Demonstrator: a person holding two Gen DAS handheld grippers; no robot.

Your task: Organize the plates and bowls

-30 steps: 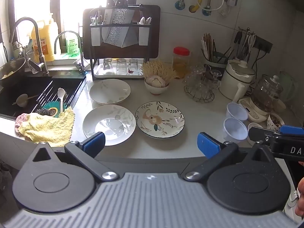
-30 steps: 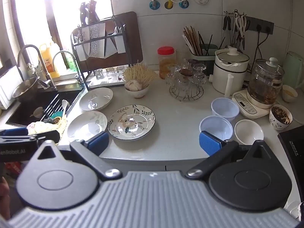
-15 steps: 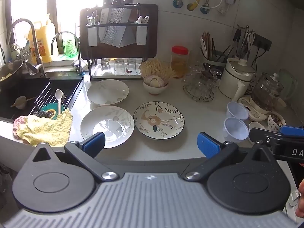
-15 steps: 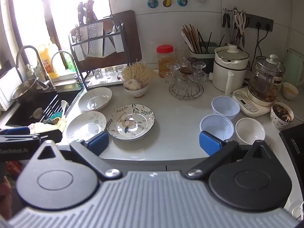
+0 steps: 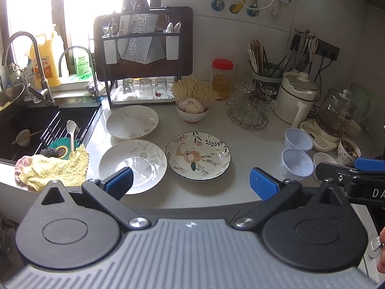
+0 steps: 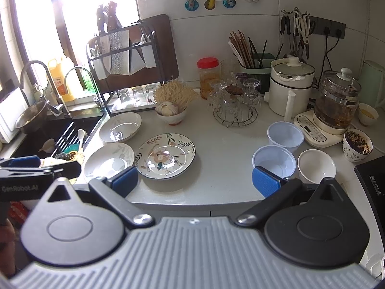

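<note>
Room for moving is widest in the bare middle of the surface [image 6: 216, 149], between the floral plate [image 6: 165, 155] and the two translucent plastic bowls [image 6: 273, 160]. The front edge of the surface runs just ahead of both grippers. The left gripper [image 5: 191, 183] and the right gripper [image 6: 195, 180] both hang before that edge with fingers spread wide, holding nothing. Left of the floral plate lie two white leaf-pattern plates [image 5: 132, 166], one behind the other, near the sink's [image 5: 36, 125] rim. A yellow cloth [image 5: 54, 168] drapes over that corner. A small white bowl [image 6: 316, 166] sits just beside the nearer plastic bowl. Behind stand a bowl of garlic [image 5: 192, 110], a wire glass rack [image 6: 234, 110], a glass kettle [image 6: 336, 101] and a knife rack [image 5: 142, 53], crowding the back wall.
</note>
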